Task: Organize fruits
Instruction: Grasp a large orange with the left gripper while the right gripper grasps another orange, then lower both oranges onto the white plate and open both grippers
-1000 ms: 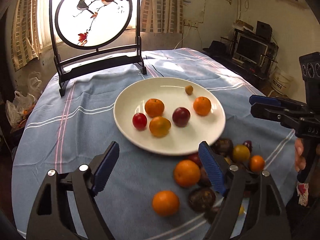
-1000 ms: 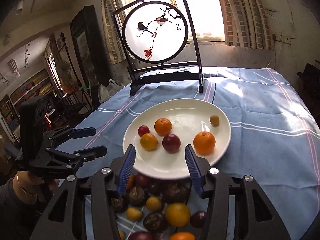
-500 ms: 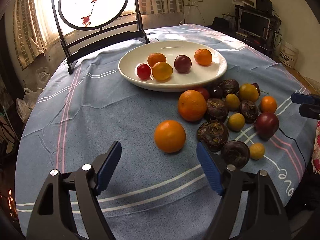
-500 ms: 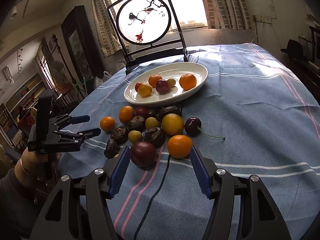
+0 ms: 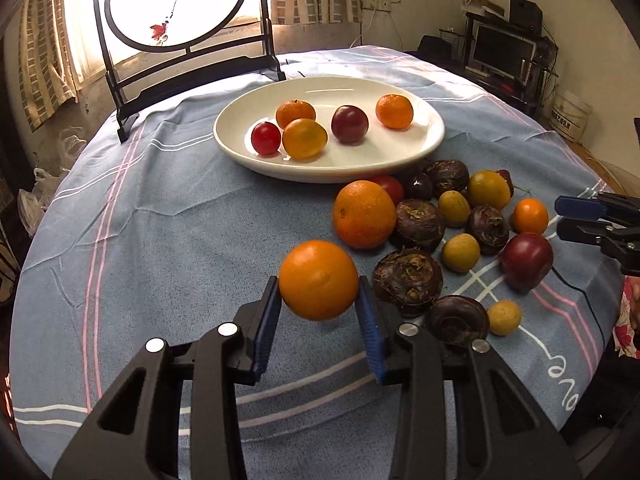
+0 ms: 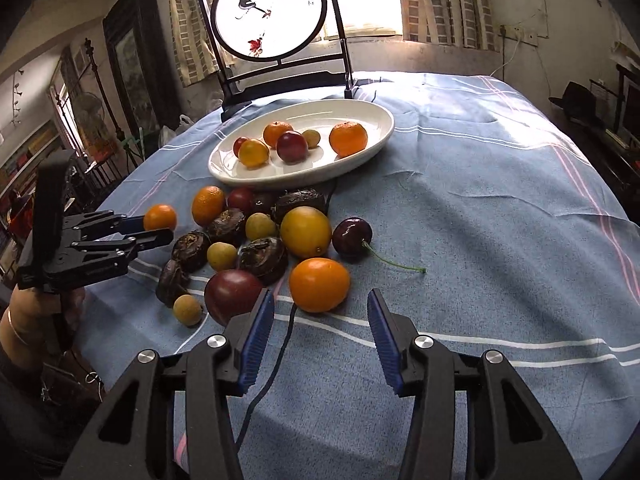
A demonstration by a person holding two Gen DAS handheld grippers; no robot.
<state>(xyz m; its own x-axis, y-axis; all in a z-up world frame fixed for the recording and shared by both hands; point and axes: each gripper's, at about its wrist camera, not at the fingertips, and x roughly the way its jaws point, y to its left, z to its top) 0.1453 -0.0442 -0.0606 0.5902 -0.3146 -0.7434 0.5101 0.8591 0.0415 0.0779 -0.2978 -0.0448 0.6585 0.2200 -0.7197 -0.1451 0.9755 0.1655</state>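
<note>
My left gripper (image 5: 319, 312) is shut on an orange (image 5: 318, 279), with a blue pad against each side of it. The same gripper (image 6: 136, 230) and orange (image 6: 160, 217) show at the left of the right wrist view. A white plate (image 5: 434, 136) holding several fruits sits beyond; it also shows in the right wrist view (image 6: 384, 130). A pile of loose fruits and dark water chestnuts (image 5: 420, 224) lies on the blue cloth in front of the plate. My right gripper (image 6: 321, 322) is open and empty, just short of another orange (image 6: 319, 284) and a dark red plum (image 6: 233, 294).
A round painted screen on a black stand (image 5: 176, 4) stands behind the plate. A thin black cable (image 6: 280, 356) runs across the cloth between the right fingers. A cherry with a long stem (image 6: 352, 236) lies right of the pile. The table edge is close on the left.
My left gripper has moved forward and shut on the nearest orange. My right gripper has come closer to the front of the pile and stays open.
</note>
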